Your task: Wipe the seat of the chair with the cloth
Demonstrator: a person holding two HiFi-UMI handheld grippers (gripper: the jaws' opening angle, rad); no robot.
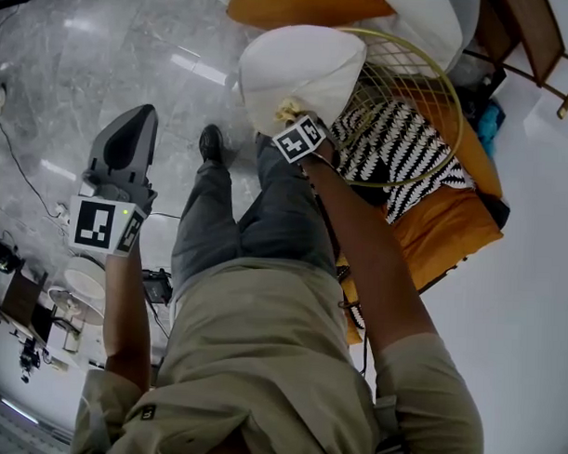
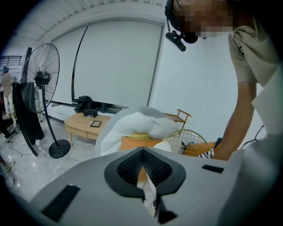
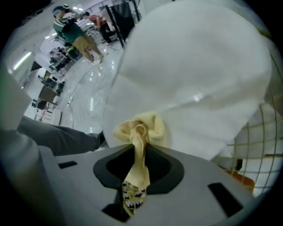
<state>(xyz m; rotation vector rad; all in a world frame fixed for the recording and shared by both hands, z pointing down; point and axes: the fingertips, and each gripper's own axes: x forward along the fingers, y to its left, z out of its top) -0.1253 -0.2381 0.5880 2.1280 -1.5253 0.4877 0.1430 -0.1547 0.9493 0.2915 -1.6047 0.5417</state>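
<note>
A round gold wire chair (image 1: 438,82) carries a white seat cushion (image 1: 304,64). My right gripper (image 1: 290,117) is shut on a bunched yellow cloth (image 1: 288,110) and presses it against the near side of that cushion. In the right gripper view the cloth (image 3: 139,130) sticks out of the right gripper (image 3: 136,152), its crumpled end touching the cushion (image 3: 199,79). My left gripper (image 1: 142,114) hangs over the floor to the left, well apart from the chair. In its own view the left gripper (image 2: 142,152) is shut on nothing, and the wire chair (image 2: 193,137) lies beyond it.
A black-and-white striped pillow (image 1: 408,142) and an orange cushion (image 1: 451,227) lie in the chair's right part. A white and orange beanbag (image 2: 137,123), a low wooden table (image 2: 82,123) and a standing fan (image 2: 42,79) stand behind. My legs (image 1: 219,210) are just left of the chair.
</note>
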